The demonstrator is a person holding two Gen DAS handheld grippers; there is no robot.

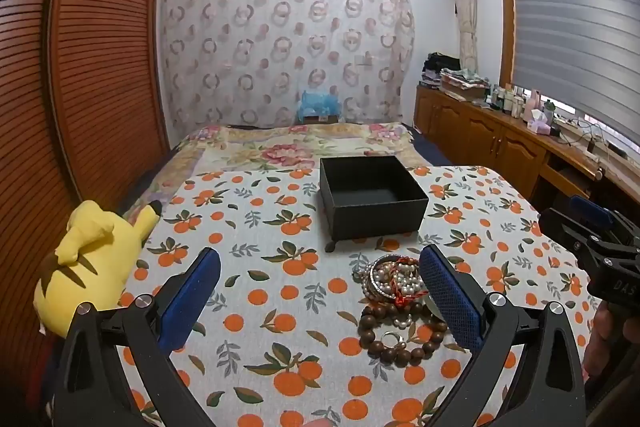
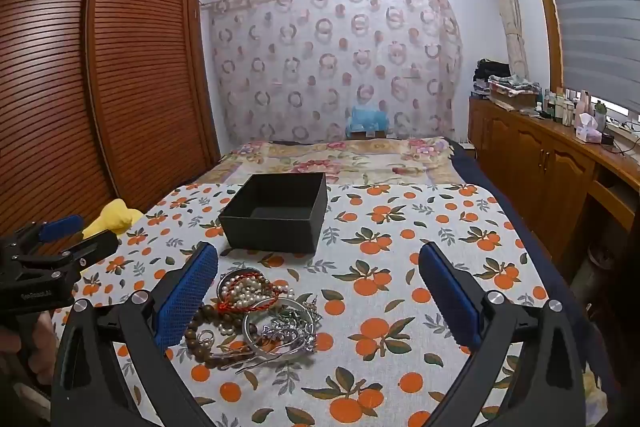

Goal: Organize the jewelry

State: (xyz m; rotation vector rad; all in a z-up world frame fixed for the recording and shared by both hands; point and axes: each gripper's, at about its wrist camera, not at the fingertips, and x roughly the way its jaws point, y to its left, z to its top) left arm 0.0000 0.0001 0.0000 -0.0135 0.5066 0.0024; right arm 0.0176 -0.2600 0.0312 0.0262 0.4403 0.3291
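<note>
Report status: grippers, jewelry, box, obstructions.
Left gripper and right gripper open, empty. Jewelry pile on tablecloth, none in black box. Nothing between.

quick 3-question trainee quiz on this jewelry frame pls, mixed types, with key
1. True or false: the black box already holds jewelry.
2. Multiple choice: the jewelry pile lies (A) inside the box, (B) on the orange-print cloth nearer the cameras than the box, (C) on the yellow plush toy.
3. Short answer: are the left gripper and right gripper open or shut?

Key: 1 false, its visible interior looks empty. 2 B. 3 Both open, fingers spread, holding nothing.
</note>
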